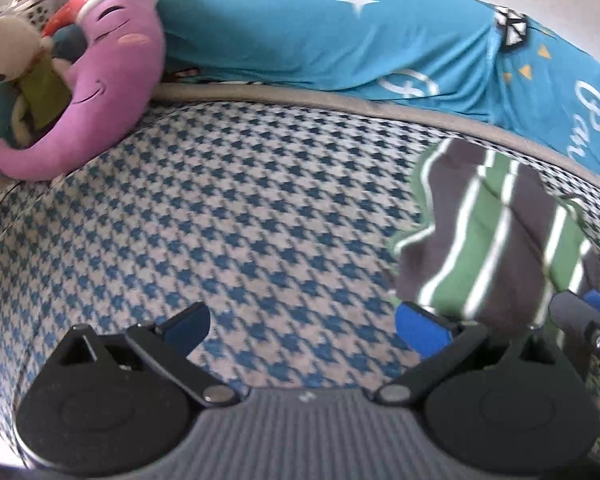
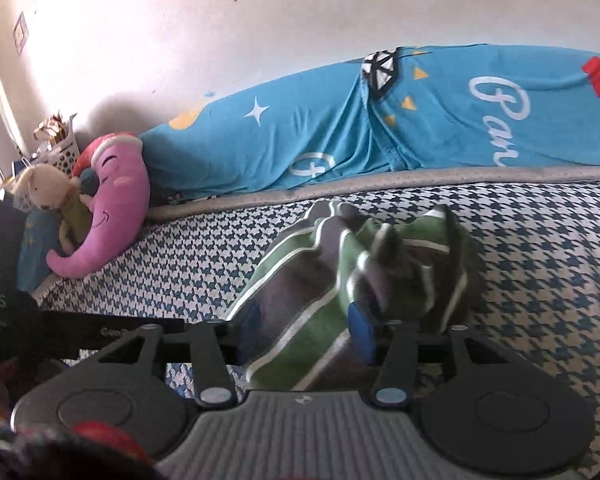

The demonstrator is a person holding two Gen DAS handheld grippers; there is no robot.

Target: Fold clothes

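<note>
A green, grey and white striped garment [image 1: 488, 232] is bunched up over the houndstooth bed cover [image 1: 228, 208], to the right in the left wrist view. My left gripper [image 1: 304, 324] is open wide over bare cover, its right finger just beside the garment's lower edge. In the right wrist view the garment [image 2: 320, 280] runs between the blue pads of my right gripper [image 2: 306, 330], which is shut on a thick fold of it. The cloth beyond the pads is crumpled and blurred. Part of the right gripper [image 1: 580, 320] shows at the left wrist view's right edge.
A turquoise printed quilt [image 2: 420, 120] lies along the wall behind the bed cover [image 2: 540, 272]. A purple plush [image 1: 112, 80] and a cream teddy bear [image 1: 8, 48] sit at the far left corner, with a white basket [image 2: 64, 152] behind them.
</note>
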